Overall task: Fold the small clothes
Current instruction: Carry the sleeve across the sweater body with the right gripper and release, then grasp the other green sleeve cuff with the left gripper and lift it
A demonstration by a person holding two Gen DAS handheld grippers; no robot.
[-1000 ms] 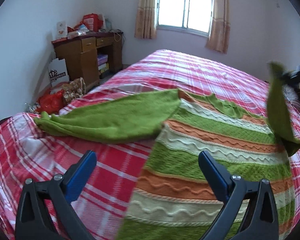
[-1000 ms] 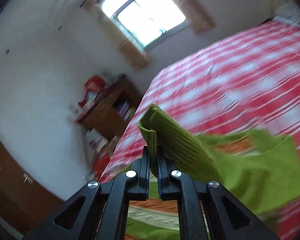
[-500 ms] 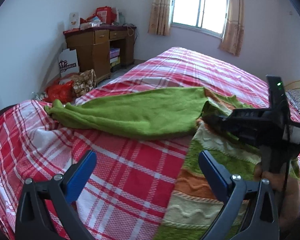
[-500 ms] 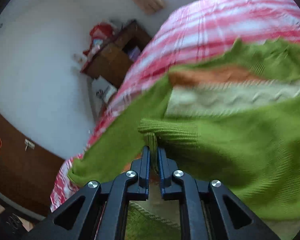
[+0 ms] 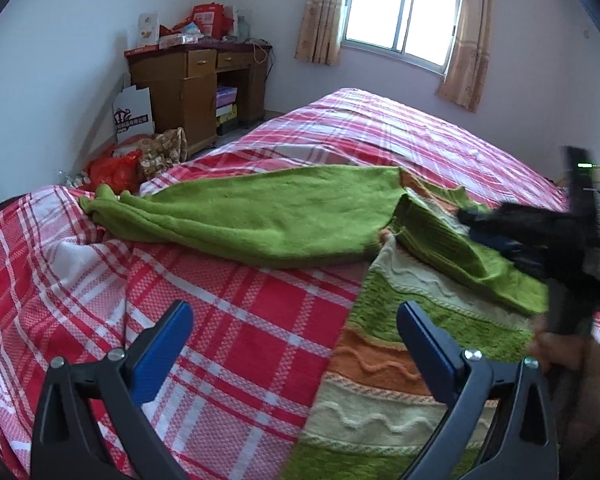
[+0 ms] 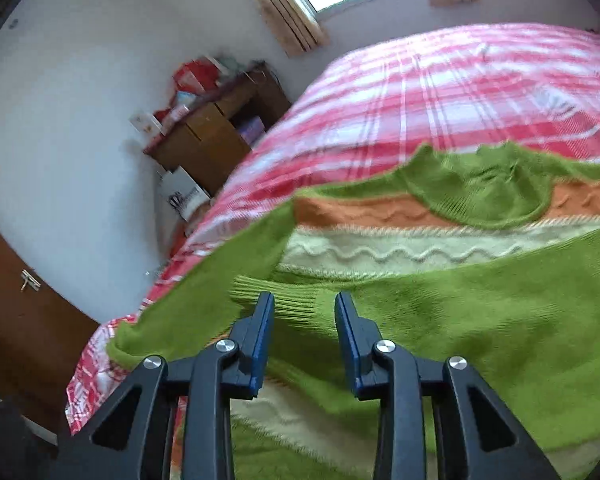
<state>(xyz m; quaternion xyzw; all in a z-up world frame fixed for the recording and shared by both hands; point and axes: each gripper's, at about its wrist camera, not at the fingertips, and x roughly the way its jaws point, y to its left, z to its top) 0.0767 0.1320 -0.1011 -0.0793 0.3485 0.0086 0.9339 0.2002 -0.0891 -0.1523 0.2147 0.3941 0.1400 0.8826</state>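
A green sweater with orange and cream stripes [image 5: 384, 364] [image 6: 380, 256] lies flat on the red plaid bed [image 5: 240, 320]. Its left sleeve [image 5: 260, 212] stretches out to the left. Its right sleeve [image 6: 480, 320] lies folded across the chest, the ribbed cuff [image 6: 288, 300] resting on the body. My right gripper [image 6: 304, 306] hovers over that cuff, its jaws opening, and the pads do not press the cuff. In the left wrist view the right gripper [image 5: 476, 224] shows blurred at the right. My left gripper [image 5: 296, 314] stands wide open above the bed at the sweater's left edge, holding nothing.
A wooden desk [image 5: 196, 80] piled with boxes stands against the far wall, with bags [image 5: 132, 160] on the floor beside it. A curtained window [image 5: 400, 12] is behind the bed. A person's hand [image 5: 556, 356] holds the right gripper's handle.
The right gripper came down with the sleeve, laid it across the sweater's chest and let its jaws part from the cuff. The left gripper stayed open and barely shifted.
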